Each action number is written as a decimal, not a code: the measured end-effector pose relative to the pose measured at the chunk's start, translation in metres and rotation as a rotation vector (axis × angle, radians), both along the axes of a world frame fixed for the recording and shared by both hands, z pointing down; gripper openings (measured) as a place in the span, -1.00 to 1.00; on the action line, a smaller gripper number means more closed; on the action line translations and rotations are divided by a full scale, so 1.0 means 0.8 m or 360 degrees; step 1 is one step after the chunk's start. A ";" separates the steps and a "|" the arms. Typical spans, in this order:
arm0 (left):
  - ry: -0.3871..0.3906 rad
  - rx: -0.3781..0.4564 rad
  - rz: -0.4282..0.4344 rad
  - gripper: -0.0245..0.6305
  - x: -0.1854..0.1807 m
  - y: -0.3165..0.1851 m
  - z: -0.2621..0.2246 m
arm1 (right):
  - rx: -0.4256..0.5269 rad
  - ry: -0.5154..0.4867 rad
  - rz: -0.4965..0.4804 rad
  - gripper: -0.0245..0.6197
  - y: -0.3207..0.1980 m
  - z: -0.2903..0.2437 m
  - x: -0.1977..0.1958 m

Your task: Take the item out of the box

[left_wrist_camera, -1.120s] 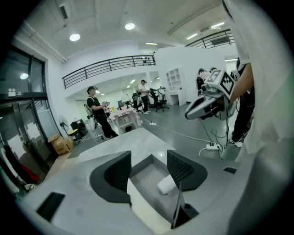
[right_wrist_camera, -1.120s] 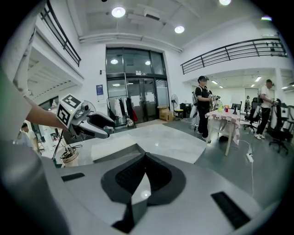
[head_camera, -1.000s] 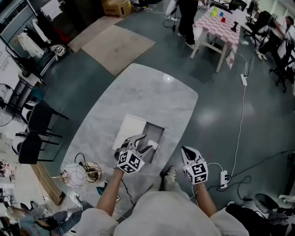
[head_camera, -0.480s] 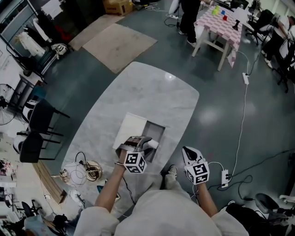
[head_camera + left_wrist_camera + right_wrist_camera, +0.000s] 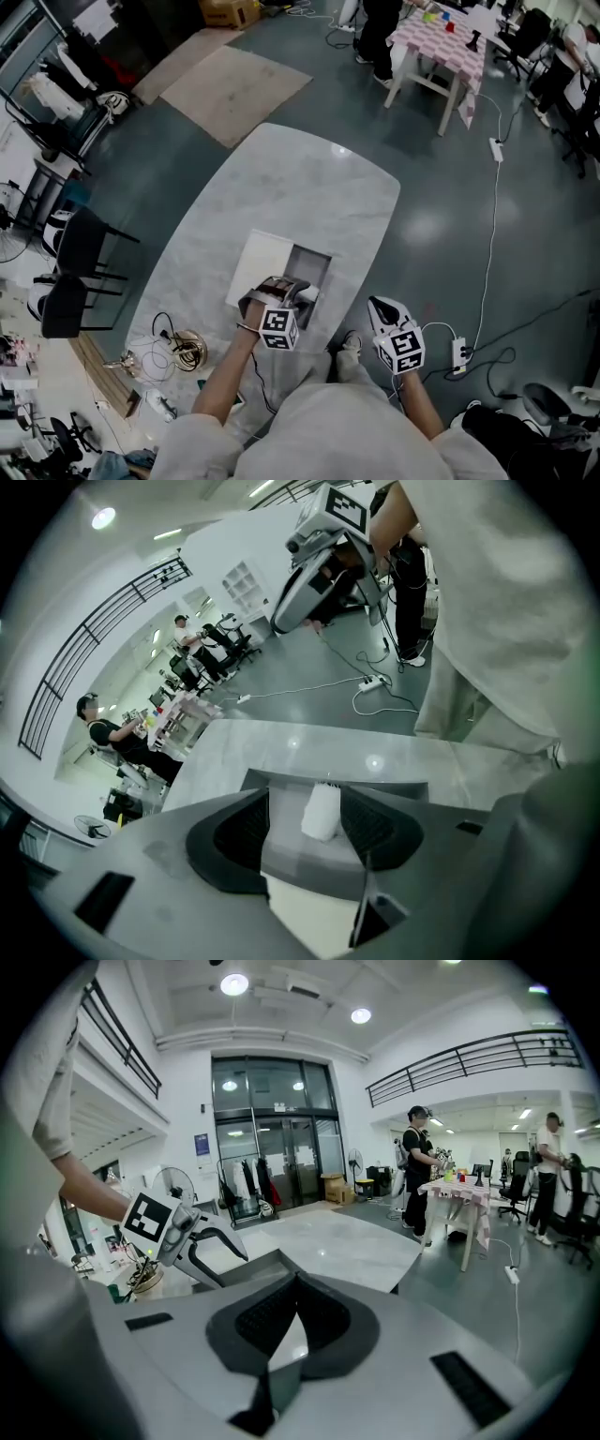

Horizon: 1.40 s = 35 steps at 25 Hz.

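**A:** Where is the item?

**B:** The white item (image 5: pixel 309 294) lies in the open grey box (image 5: pixel 315 257), at the box's 5 o'clock corner. The box sits near the 6 o'clock end of the marble worktop (image 5: pixel 300 187), with a white panel (image 5: pixel 261 261) at its 9 o'clock.

**A:** And the grippers?

**B:** The left hand-held gripper (image 5: pixel 305 822) hangs over the box, jaws apart, with the item between them. The right hand-held gripper (image 5: pixel 295 1288), at its 3 o'clock and off the worktop, has its jaws together, holding nothing.

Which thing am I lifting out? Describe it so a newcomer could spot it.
On the marble table, find the open grey box beside a flat white panel. The item is the small white lump inside, the only thing in it.
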<state>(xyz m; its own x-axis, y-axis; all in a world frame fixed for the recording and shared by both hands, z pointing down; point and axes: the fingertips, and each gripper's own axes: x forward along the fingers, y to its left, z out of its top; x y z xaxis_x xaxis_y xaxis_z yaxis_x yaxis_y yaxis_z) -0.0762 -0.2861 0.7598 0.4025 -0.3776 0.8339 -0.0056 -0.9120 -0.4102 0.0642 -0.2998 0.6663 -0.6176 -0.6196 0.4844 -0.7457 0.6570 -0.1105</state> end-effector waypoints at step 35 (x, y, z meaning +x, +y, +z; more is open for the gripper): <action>-0.0284 -0.0350 0.0194 -0.35 0.017 -0.004 0.122 | -0.0078 0.0048 0.0179 -0.92 0.008 0.018 0.058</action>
